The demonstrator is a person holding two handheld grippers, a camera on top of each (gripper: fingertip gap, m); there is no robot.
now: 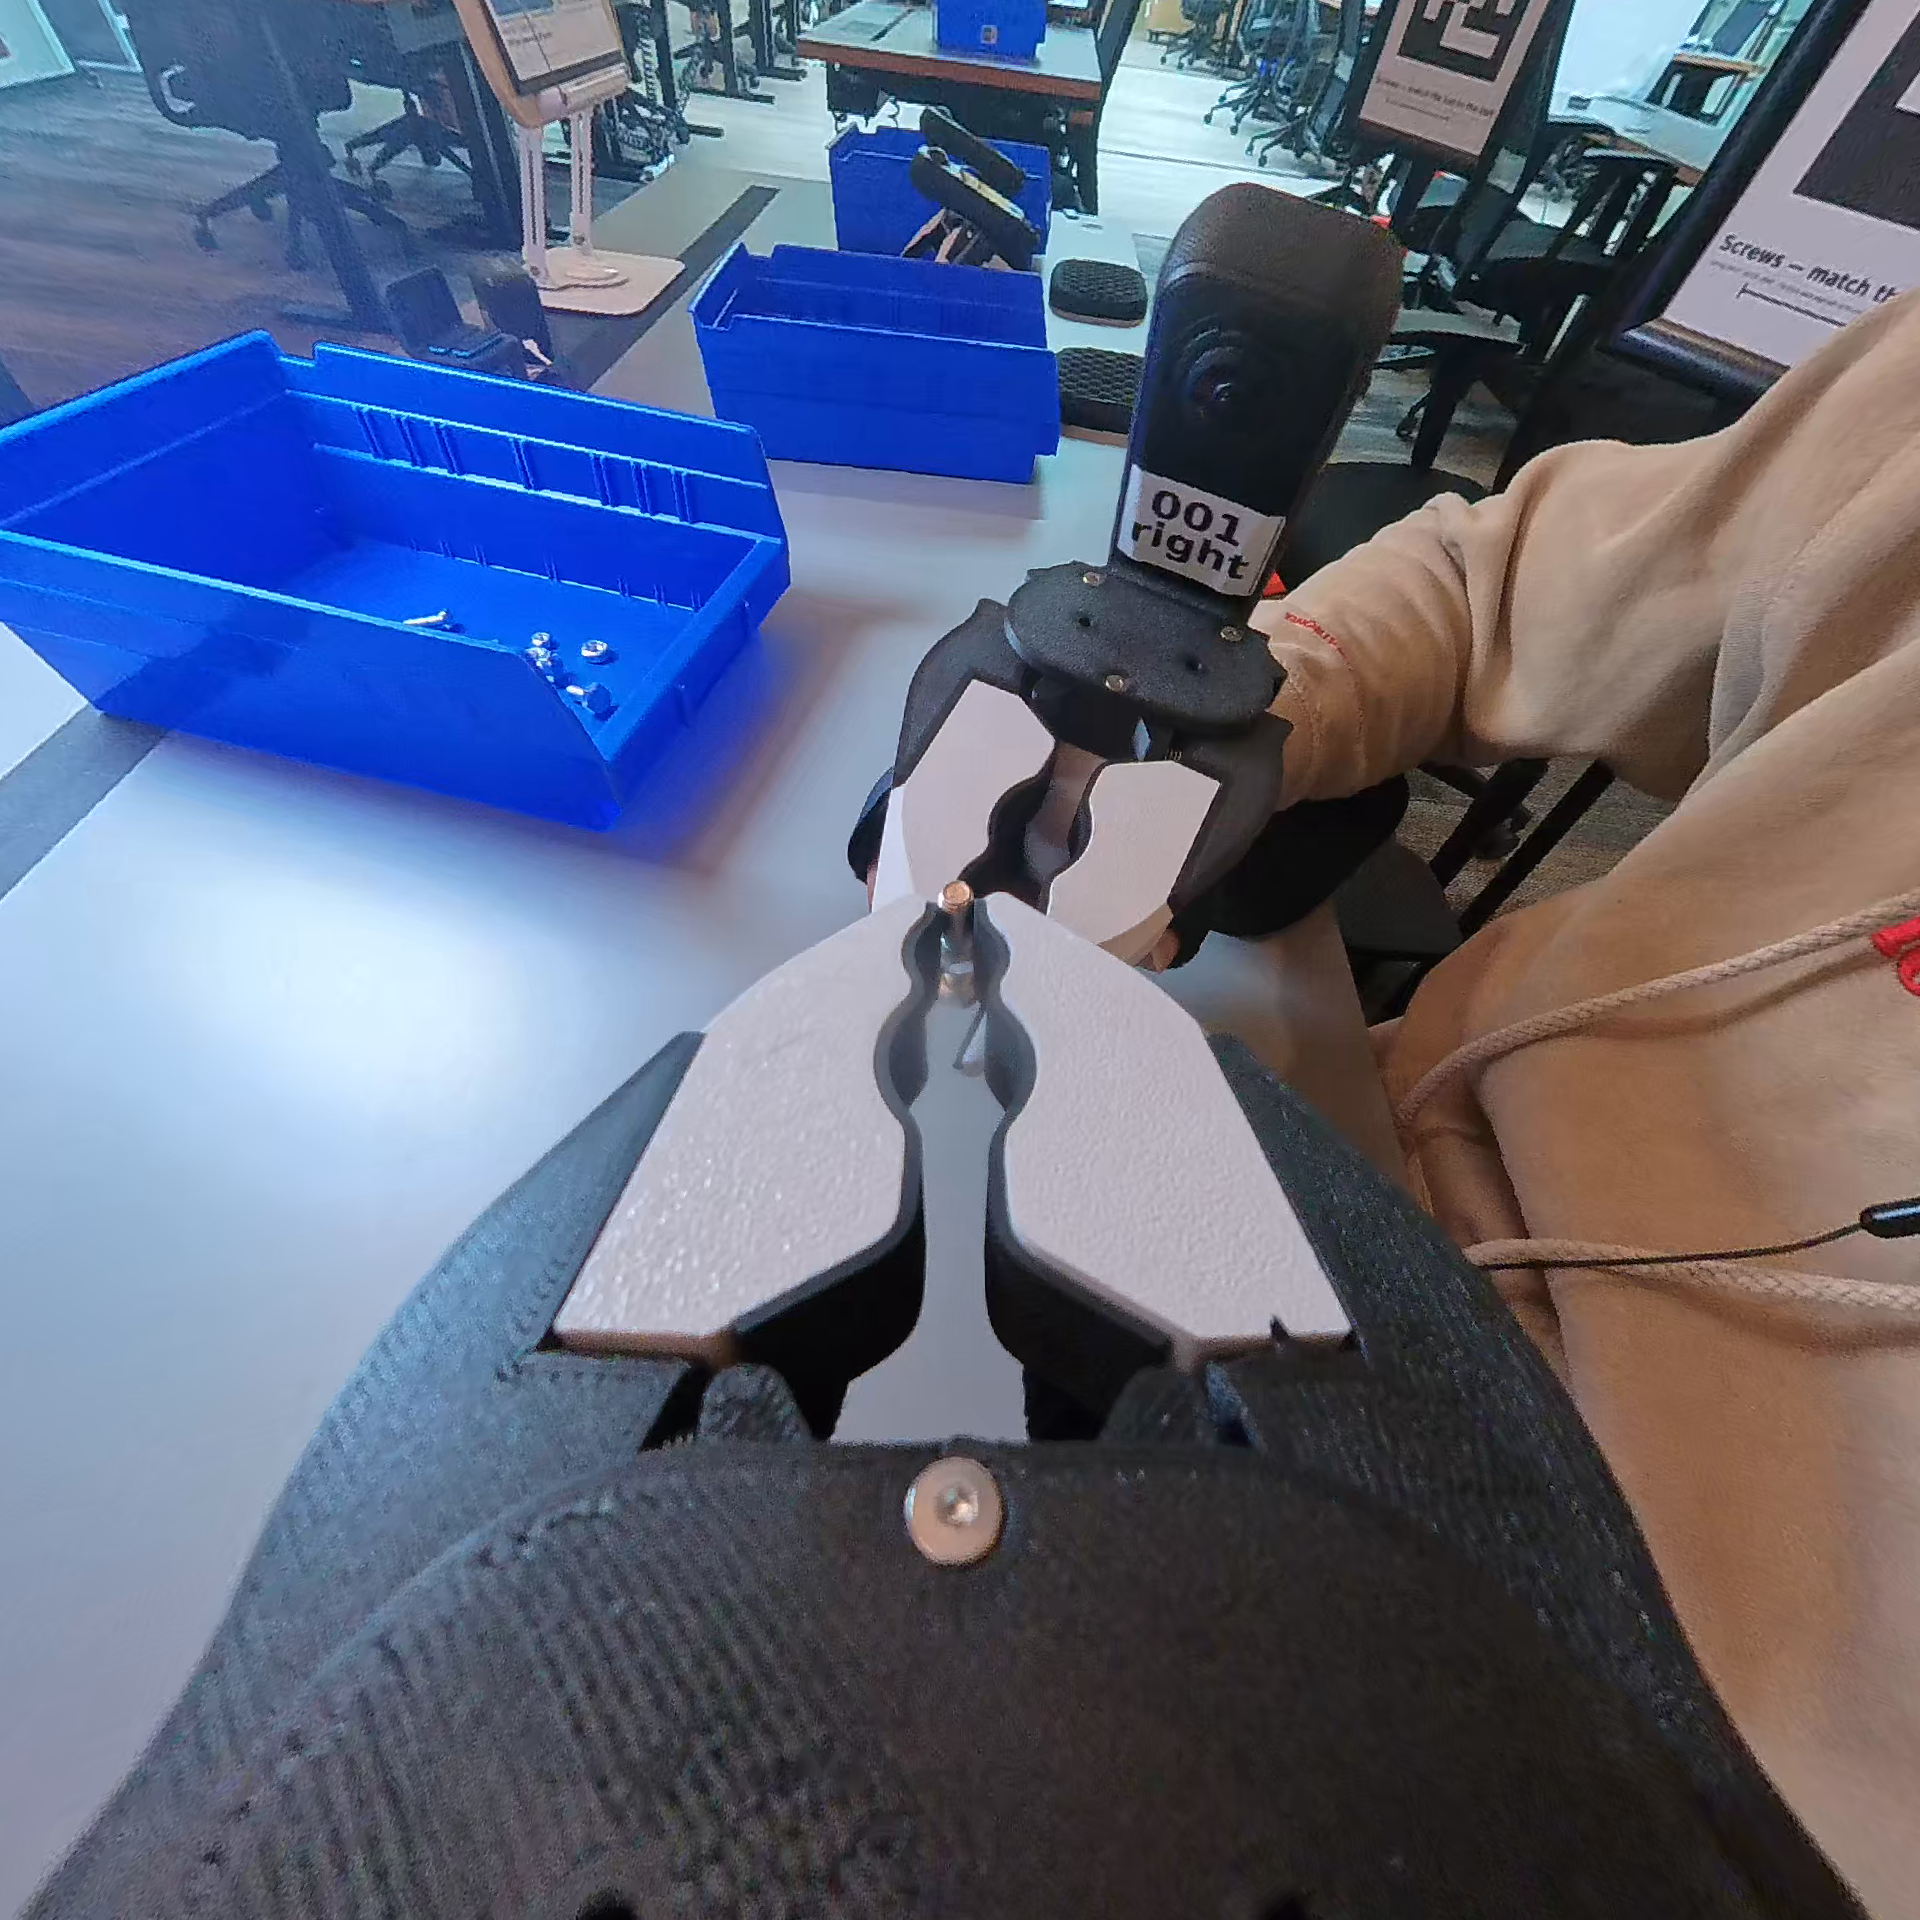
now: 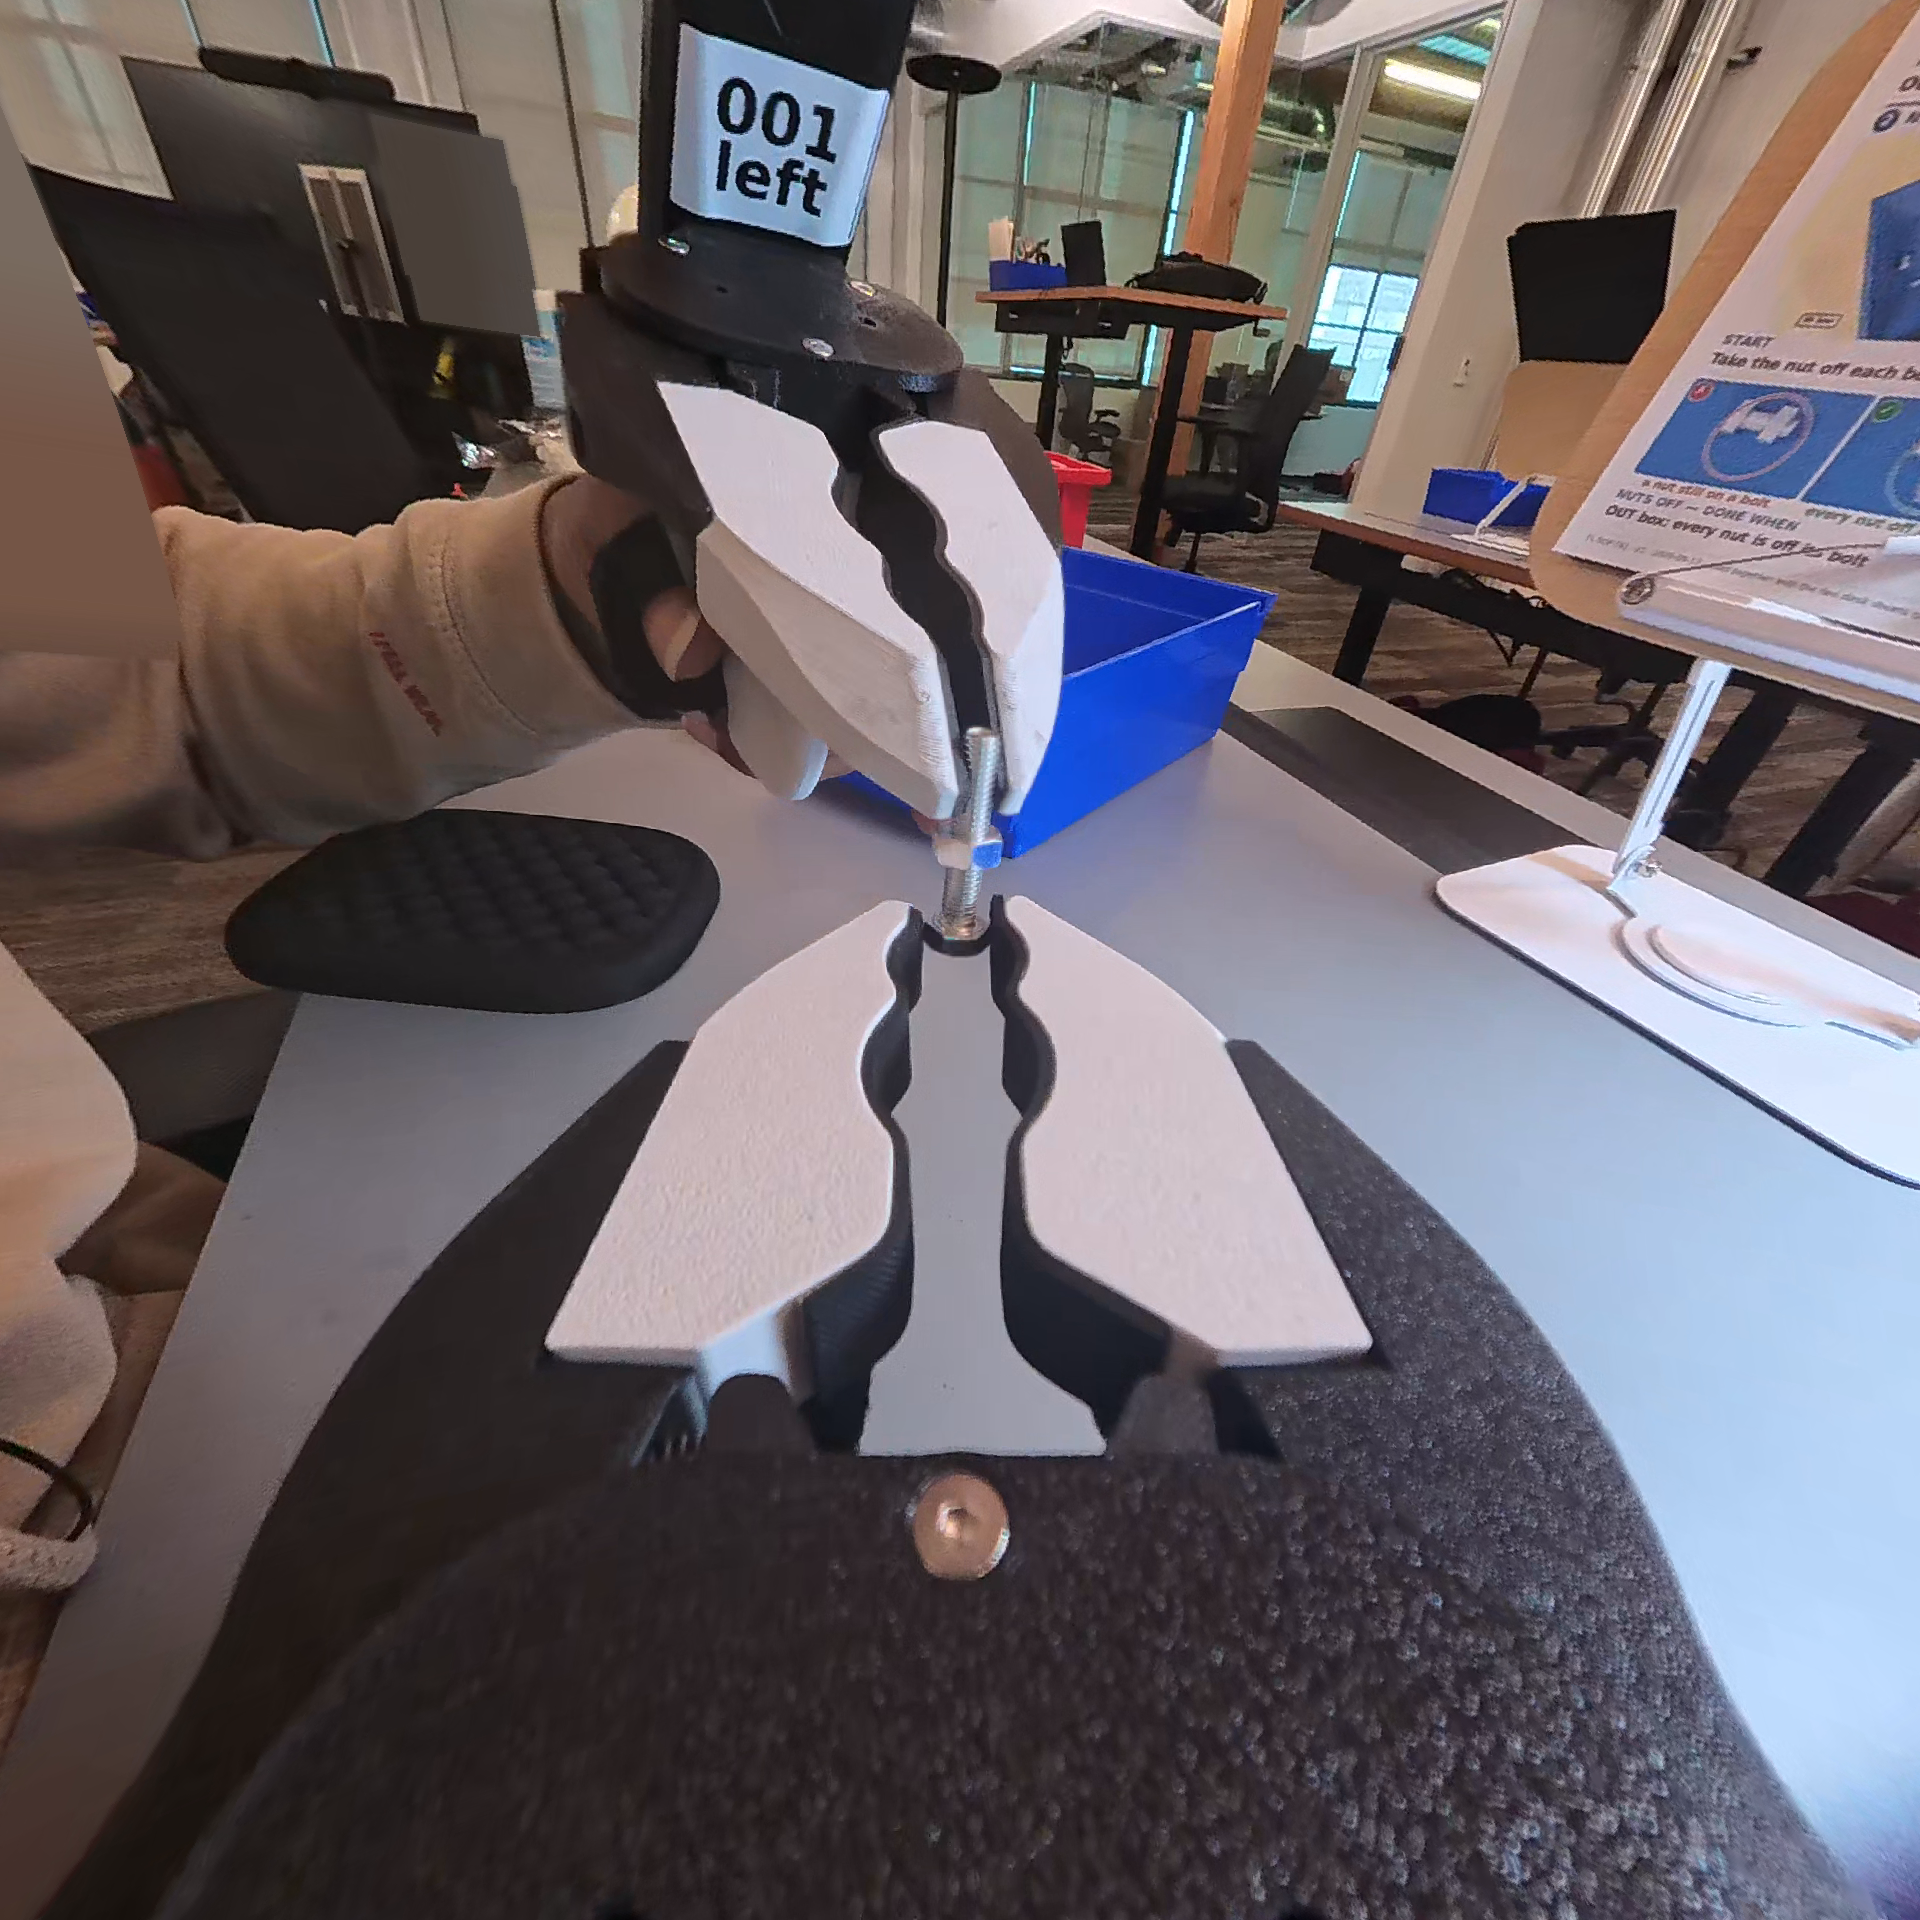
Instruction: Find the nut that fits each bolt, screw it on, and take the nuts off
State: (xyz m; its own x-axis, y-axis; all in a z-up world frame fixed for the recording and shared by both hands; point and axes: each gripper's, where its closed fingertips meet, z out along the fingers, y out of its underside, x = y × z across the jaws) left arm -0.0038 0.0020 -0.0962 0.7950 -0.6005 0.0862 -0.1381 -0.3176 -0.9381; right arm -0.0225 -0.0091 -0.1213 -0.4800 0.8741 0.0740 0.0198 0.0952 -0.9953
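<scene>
While the left hand-held gripper (image 2: 971, 790) clamps the bolt (image 2: 971, 821), its nut (image 2: 966, 854) remains threaded on. Next, by my reading: the right hand-held gripper (image 2: 958, 914) (jaws narrow, empty) must close on the nut.

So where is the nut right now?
In the right wrist view, the nut sits mid-bolt, just below the left claw and above the right claw.

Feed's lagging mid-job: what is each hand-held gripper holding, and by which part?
The left hand-held gripper pinches the bolt by its upper shank, nut below. The right hand-held gripper's tips flank the lower end; grip unclear.
</scene>
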